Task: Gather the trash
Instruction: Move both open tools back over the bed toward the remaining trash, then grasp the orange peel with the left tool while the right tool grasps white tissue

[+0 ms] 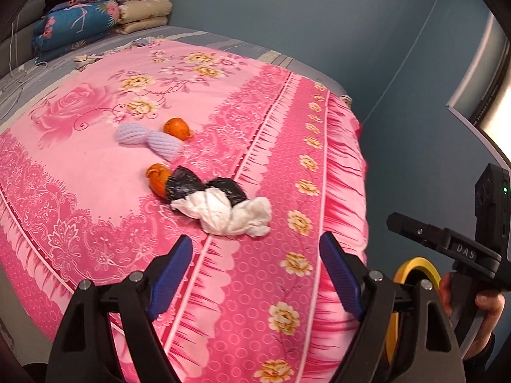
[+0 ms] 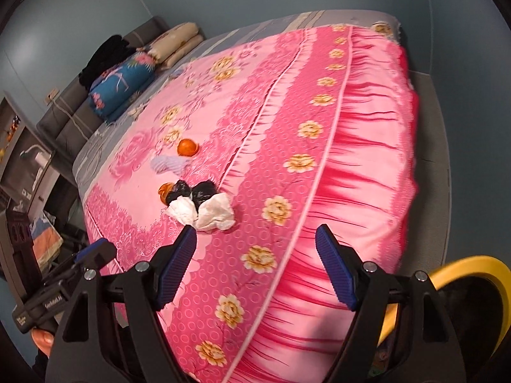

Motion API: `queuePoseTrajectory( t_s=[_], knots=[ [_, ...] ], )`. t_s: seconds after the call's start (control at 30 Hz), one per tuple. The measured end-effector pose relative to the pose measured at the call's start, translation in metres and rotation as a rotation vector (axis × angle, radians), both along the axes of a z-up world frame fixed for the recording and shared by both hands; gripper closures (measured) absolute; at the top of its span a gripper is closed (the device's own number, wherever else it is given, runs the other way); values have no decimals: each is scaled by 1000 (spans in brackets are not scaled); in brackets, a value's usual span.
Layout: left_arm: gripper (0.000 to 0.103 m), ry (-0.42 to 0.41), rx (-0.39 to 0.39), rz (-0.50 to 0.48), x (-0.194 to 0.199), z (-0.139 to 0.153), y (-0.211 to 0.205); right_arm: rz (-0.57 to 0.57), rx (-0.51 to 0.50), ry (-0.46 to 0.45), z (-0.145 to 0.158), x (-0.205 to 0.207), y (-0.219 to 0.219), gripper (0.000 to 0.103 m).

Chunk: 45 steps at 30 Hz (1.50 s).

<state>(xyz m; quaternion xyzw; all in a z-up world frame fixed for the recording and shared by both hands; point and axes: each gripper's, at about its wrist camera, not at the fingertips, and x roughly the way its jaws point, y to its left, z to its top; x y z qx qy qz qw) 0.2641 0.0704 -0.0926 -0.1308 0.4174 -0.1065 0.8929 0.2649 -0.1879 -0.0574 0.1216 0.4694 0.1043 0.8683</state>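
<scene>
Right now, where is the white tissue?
The white tissue lies on the pink blanket, just ahead of both open grippers, touching the black bags beside an orange peel.

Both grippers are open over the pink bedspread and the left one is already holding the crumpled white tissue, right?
Not quite. Both grippers are open, but the left gripper holds nothing: the left wrist view shows the crumpled white tissue lying on the pink bedspread, beyond its fingertips. The right gripper is empty too.
</scene>
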Motion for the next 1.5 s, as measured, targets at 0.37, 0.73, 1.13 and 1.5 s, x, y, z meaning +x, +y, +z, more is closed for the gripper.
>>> queuePoseTrajectory(
  t_s=[0.37, 0.73, 1.13, 1.5],
  knots=[
    [25, 59, -4, 90, 55, -27, 58, 80, -41, 92, -47, 50, 51, 29],
    [25, 125, 23, 144, 130, -55, 101, 156, -86, 165, -87, 88, 97, 29],
    [25, 155, 110, 146, 229, -73, 108, 230, -162, 205, -113, 107, 135, 29],
    [25, 199, 139, 107, 287, -104, 93, 275, -251, 239, -138, 114, 155, 29]
  ],
)
